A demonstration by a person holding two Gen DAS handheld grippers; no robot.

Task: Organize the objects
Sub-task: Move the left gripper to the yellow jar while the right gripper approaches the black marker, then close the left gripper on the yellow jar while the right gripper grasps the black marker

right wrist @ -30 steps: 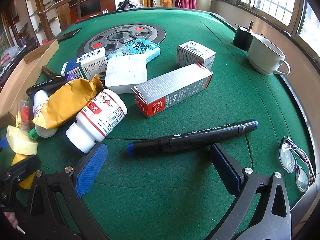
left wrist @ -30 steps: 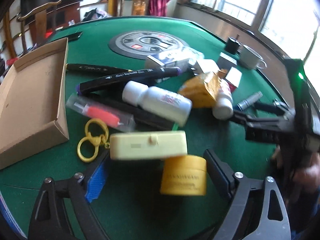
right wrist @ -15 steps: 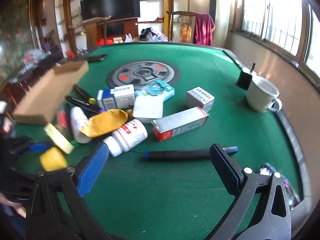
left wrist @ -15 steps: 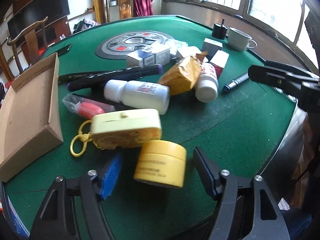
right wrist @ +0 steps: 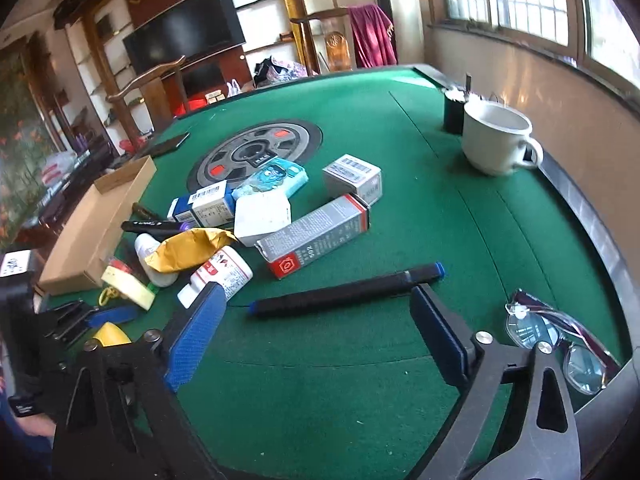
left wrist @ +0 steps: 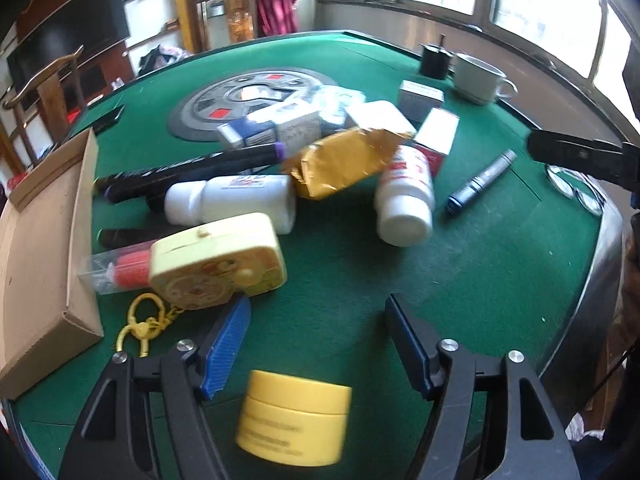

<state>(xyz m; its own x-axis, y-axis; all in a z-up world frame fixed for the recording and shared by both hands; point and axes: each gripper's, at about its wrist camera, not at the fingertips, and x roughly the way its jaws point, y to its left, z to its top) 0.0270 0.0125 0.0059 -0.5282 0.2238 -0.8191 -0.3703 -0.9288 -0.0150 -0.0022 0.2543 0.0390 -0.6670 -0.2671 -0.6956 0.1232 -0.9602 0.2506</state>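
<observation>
Our left gripper [left wrist: 316, 330] hangs over the green table [left wrist: 480, 264] with its jaws closing on nothing; the yellow jar [left wrist: 294, 416] sits at 6 o'clock, back between the arms and short of the pads, so we judge it the likely target. Our right gripper [right wrist: 316, 332] is also narrowing and empty, the black marker [right wrist: 344, 290] lying just beyond its tips at 12 o'clock, and the cardboard tray [left wrist: 36, 240] at 9 o'clock looks like the sorting bin
</observation>
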